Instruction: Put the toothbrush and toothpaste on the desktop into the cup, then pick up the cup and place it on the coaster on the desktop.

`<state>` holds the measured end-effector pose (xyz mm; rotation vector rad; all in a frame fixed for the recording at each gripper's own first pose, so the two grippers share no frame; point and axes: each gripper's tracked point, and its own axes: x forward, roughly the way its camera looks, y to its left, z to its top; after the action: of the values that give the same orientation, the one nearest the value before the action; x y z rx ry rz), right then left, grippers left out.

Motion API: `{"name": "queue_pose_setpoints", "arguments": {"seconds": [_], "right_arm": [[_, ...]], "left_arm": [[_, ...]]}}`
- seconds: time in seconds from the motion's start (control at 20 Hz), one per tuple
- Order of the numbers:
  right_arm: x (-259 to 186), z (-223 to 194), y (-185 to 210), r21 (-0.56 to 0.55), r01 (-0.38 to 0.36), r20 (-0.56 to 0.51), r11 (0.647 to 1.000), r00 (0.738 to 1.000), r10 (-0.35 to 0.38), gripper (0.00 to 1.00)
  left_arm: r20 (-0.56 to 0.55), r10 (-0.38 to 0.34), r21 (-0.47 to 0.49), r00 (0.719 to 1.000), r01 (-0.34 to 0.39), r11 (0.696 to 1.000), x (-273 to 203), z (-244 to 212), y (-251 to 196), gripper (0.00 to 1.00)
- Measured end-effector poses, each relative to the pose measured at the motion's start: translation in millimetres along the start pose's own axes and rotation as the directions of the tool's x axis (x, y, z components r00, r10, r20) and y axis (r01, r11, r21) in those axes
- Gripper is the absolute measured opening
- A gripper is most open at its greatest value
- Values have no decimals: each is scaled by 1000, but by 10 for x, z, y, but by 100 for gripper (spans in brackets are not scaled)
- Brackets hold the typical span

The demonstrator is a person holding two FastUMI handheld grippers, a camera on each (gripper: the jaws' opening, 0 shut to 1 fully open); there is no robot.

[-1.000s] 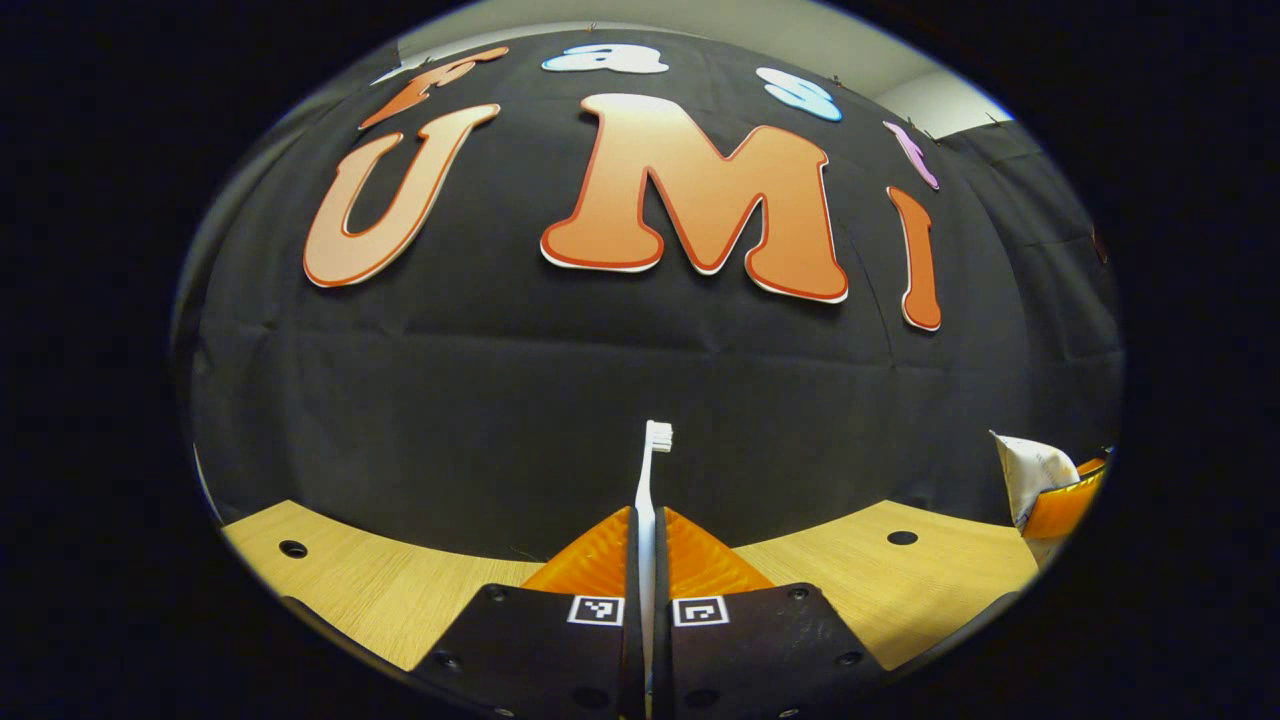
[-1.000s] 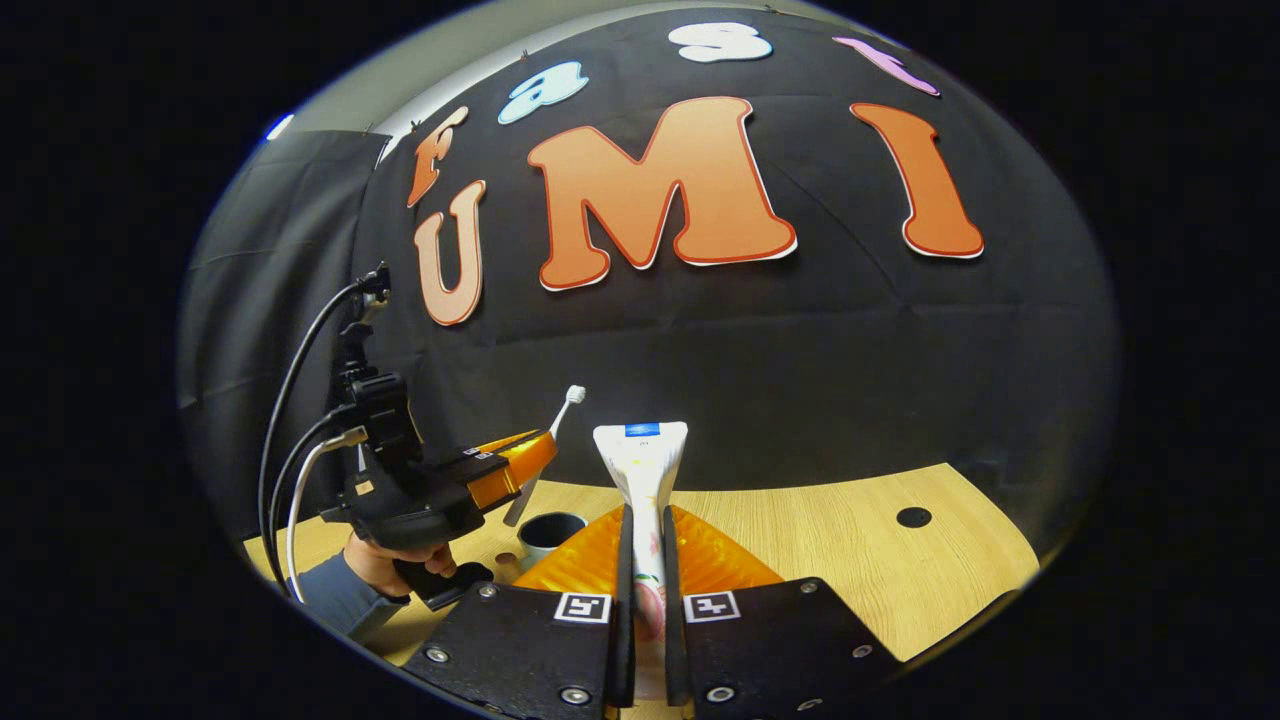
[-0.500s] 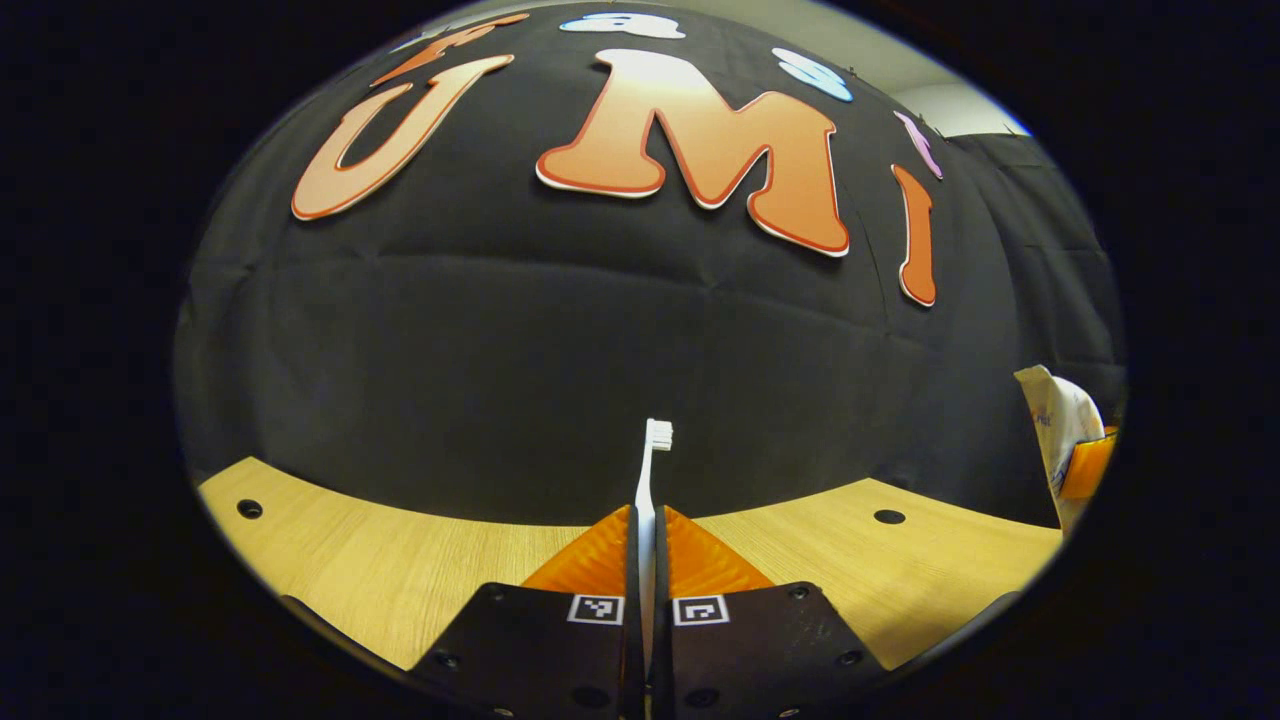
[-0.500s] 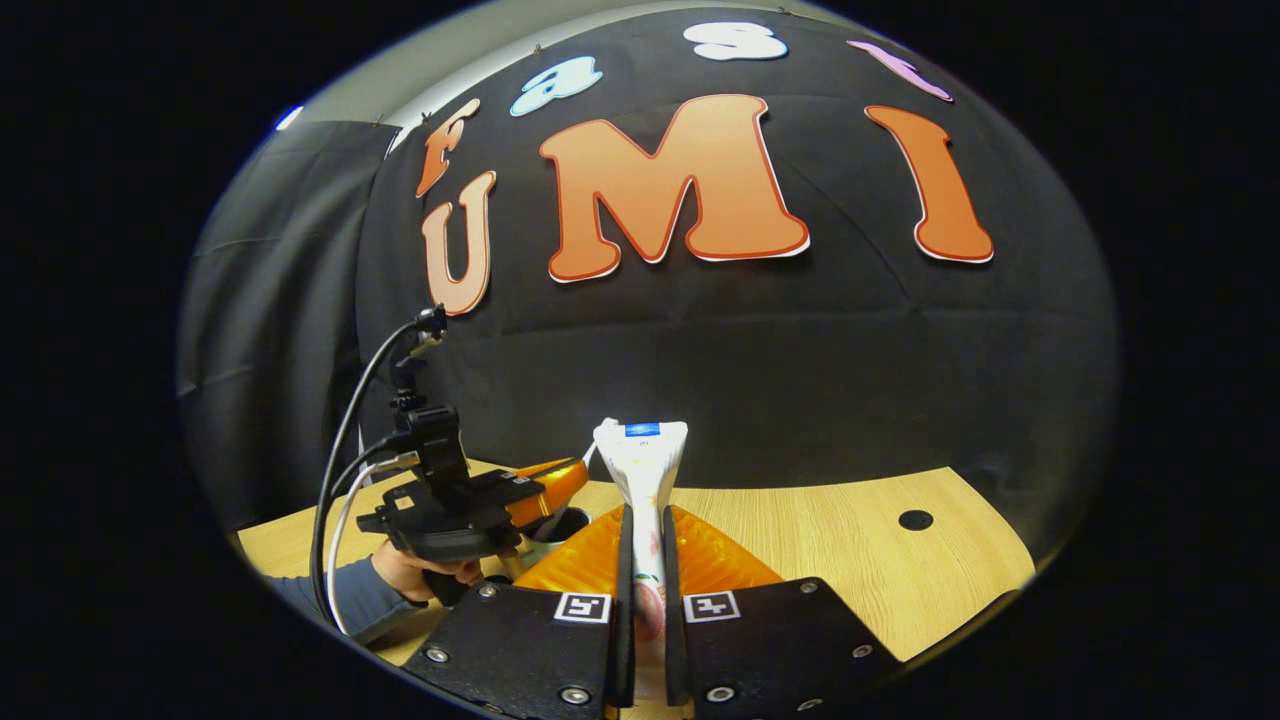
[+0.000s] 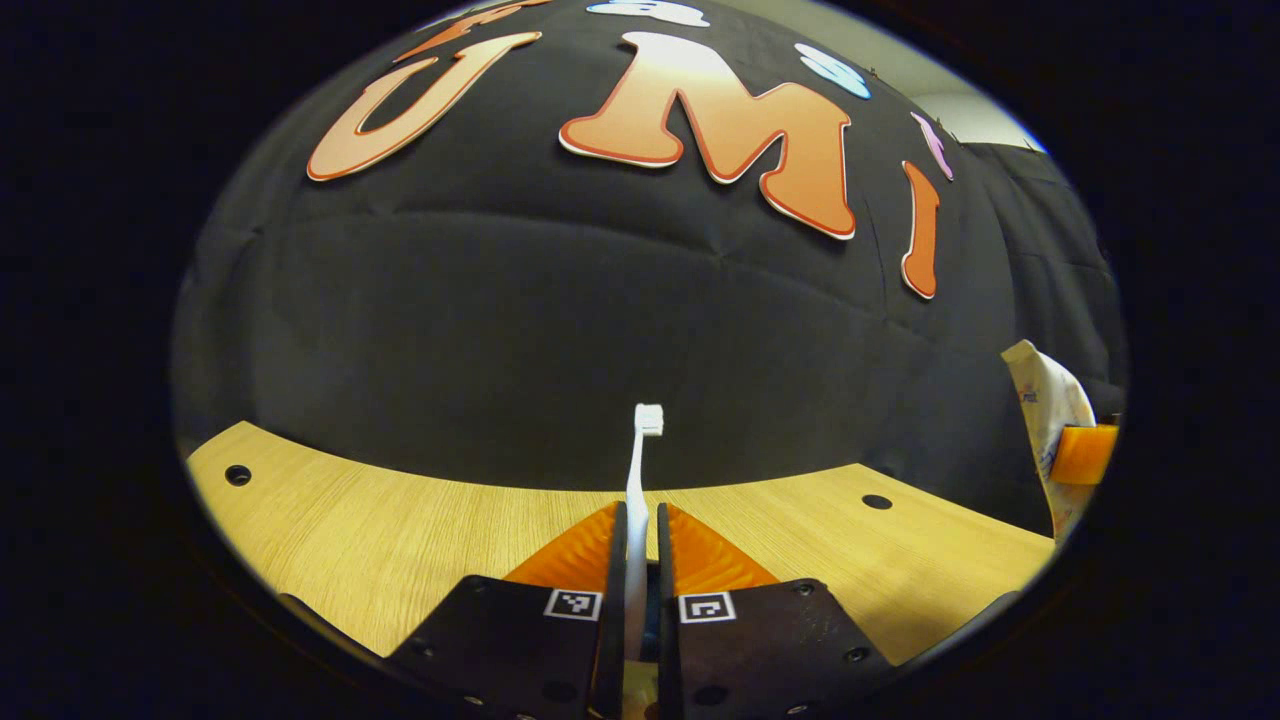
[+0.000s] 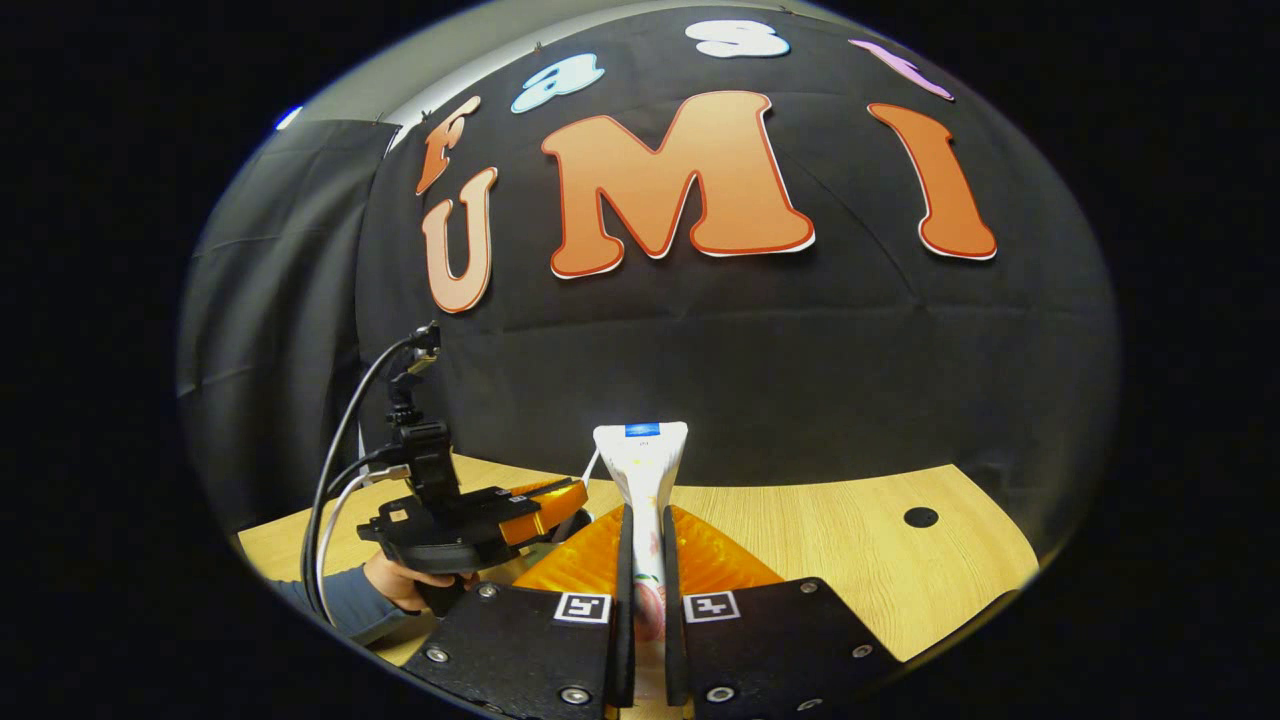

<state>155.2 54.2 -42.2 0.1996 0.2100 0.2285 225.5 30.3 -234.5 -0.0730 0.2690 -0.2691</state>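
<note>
In the left gripper view, my left gripper (image 5: 637,520) had its jaws slightly parted around the white toothbrush (image 5: 640,470); I could not tell whether either finger pressed it. The handle ran toward twelve o'clock, bristle head uppermost, above the wooden desktop (image 5: 400,530). In the right gripper view, a hand (image 6: 400,585) carried that gripper at nine o'clock, and my right gripper (image 6: 645,545) was clamped on the upright toothpaste tube (image 6: 641,480).
</note>
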Motion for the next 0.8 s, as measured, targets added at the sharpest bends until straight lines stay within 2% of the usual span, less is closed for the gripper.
{"name": "queue_pose_setpoints", "arguments": {"seconds": [0.05,0.15,0.2,0.35,0.45,0.55,0.7,0.75,0.8], "right_arm": [[25,5,15,2,-7,2,1000,1000,7,12],[72,60,84,14,-23,20,1000,1000,23,12],[113,92,116,20,-34,33,999,999,33,12],[231,268,253,38,-81,91,996,993,77,12],[313,396,374,50,-121,142,991,984,112,12],[423,523,512,53,-157,198,986,970,143,12],[578,647,727,30,-203,265,979,946,188,12],[637,649,790,16,-213,278,977,939,200,17],[691,673,860,3,-223,294,975,932,212,12]], "left_arm": [[-5,-3,5,1000,3,1000,-94,-2,5,26],[-14,11,24,1000,-11,1000,-239,-20,71,30],[-20,25,31,999,-24,999,-329,-27,117,39],[-26,52,56,998,-51,997,-668,31,209,82],[-23,79,68,997,-77,995,-918,64,287,91],[-39,98,80,994,-94,992,-1166,35,332,96],[-53,130,95,990,-124,988,-1548,-59,387,98],[-60,143,104,988,-136,985,-1681,-117,422,98],[-68,155,108,985,-148,983,-1800,-144,458,98]]}}
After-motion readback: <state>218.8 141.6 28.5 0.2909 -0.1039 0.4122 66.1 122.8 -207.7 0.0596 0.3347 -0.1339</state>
